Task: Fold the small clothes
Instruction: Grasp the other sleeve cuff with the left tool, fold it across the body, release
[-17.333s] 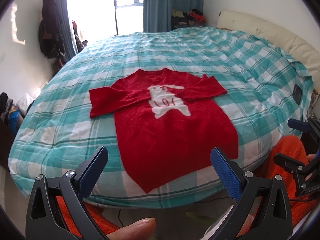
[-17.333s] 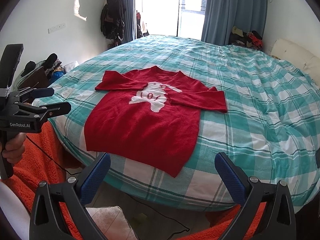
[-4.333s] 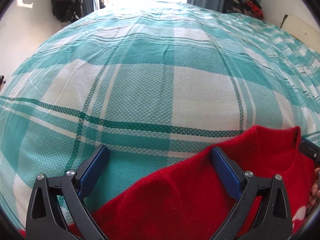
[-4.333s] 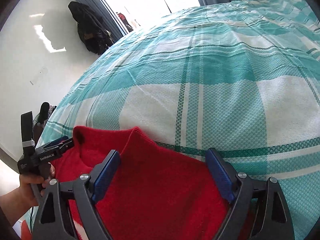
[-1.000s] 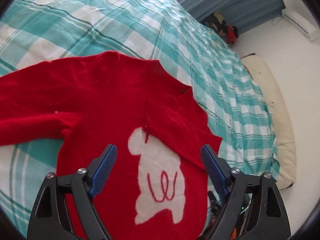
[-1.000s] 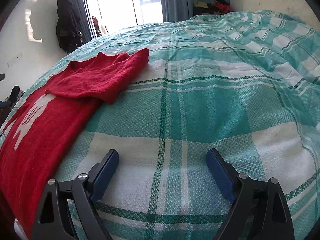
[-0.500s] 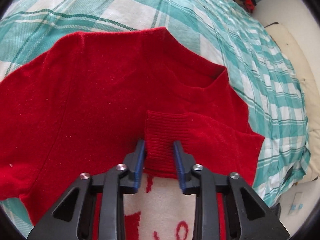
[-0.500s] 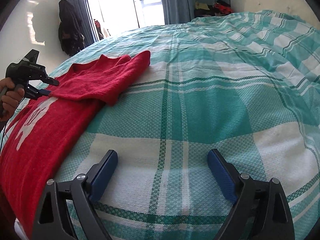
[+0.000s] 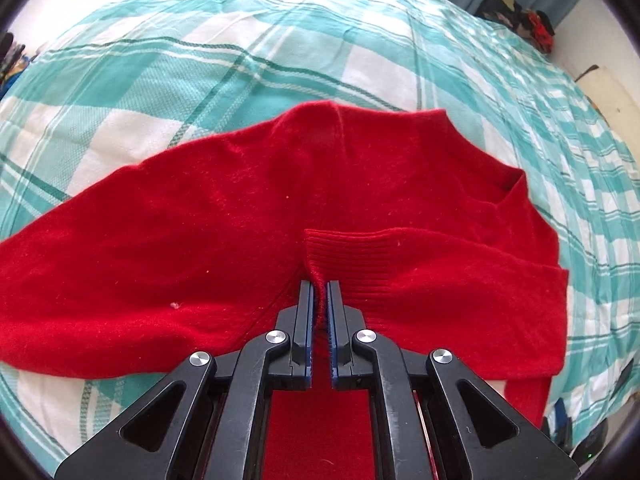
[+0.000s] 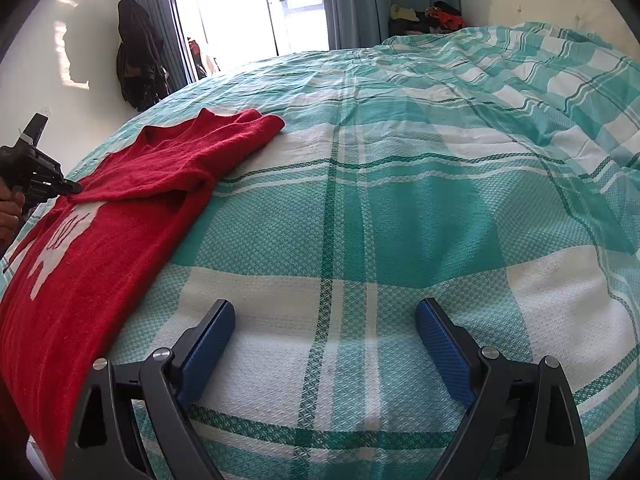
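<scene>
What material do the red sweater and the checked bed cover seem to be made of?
Red sweater: apparently a soft wool-like knit, matte and slightly fuzzy, with a ribbed cuff pinched in the left claw. Bed cover: seemingly woven cotton, matte, with a visible grainy weave and creases.

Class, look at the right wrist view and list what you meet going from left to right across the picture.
Left gripper → red sweater → checked bedspread → pale headboard.
</scene>
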`<state>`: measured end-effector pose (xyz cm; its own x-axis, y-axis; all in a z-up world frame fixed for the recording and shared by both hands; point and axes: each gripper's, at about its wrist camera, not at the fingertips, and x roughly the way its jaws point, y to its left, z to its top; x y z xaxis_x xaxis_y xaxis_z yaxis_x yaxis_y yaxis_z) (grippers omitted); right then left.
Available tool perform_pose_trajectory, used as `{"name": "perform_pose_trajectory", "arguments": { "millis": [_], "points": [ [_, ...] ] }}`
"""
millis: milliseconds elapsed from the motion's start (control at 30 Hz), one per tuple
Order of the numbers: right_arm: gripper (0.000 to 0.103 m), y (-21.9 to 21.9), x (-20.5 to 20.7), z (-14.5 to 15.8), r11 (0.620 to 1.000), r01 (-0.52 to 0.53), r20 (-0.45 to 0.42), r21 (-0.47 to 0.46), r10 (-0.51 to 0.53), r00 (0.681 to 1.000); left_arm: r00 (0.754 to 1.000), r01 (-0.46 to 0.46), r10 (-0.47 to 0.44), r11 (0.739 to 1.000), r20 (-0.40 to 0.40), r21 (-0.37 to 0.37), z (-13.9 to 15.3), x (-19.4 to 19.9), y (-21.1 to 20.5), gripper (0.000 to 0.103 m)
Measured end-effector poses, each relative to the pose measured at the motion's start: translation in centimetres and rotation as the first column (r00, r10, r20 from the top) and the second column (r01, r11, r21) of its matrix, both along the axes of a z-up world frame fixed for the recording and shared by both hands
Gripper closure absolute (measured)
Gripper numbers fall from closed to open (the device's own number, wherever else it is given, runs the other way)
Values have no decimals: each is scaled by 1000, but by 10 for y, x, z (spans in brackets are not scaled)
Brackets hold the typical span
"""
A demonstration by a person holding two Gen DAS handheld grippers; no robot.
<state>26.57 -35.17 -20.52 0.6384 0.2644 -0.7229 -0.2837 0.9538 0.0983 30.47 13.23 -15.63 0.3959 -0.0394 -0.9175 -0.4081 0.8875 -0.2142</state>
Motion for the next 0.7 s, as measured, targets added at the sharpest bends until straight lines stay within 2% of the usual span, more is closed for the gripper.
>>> {"name": "perform_pose_trajectory", "arguments": {
  "millis": [67, 133, 167, 200, 300, 367, 433, 500, 533, 600, 700],
  "points": [
    [12, 0, 0, 0, 1000, 1, 1, -2, -1, 1000, 1000, -3, 3, 999, -12, 34, 1, -5, -3, 86],
    [12, 0, 1, 0, 1000, 1, 1, -1, -1, 1000, 1000, 8, -8, 999, -7, 45, 8, -13, -8, 60],
    [12, 0, 1, 0, 1000, 0, 0, -1, 0, 1000, 1000, 9, -10, 998, 12, 57, 14, -20, -10, 42],
    [12, 0, 1, 0, 1000, 0, 1, -1, 0, 1000, 999, 8, -11, 997, 47, 78, 22, -29, -13, 36],
    [12, 0, 1, 0, 1000, 1, 0, -3, -1, 1000, 987, 37, -58, 990, 147, 137, 45, -59, -25, 33],
    [12, 5, 1, 5, 999, 7, -15, -38, -8, 1000, 975, 51, -88, 982, 205, 179, 58, -65, -35, 32],
    [12, 16, -1, 17, 995, 19, -14, -98, -20, 1000, 957, 71, -124, 977, 261, 200, 66, -60, -43, 31],
    [12, 35, -2, 31, 996, -62, 21, -64, 63, 998, 951, 98, -150, 976, 272, 196, 63, -39, -52, 30],
    [12, 50, 2, 36, 991, -116, 24, -64, 118, 993, 952, 112, -159, 976, 260, 186, 57, -27, -55, 30],
    [12, 84, 17, 38, 975, -194, 14, -107, 197, 980, 971, 119, -151, 977, 184, 176, 34, -5, -57, 33],
    [13, 124, 53, 28, 960, -207, -22, -188, 206, 978, 992, 106, -114, 984, 48, 142, -5, 8, -51, 50]
  ]
}}
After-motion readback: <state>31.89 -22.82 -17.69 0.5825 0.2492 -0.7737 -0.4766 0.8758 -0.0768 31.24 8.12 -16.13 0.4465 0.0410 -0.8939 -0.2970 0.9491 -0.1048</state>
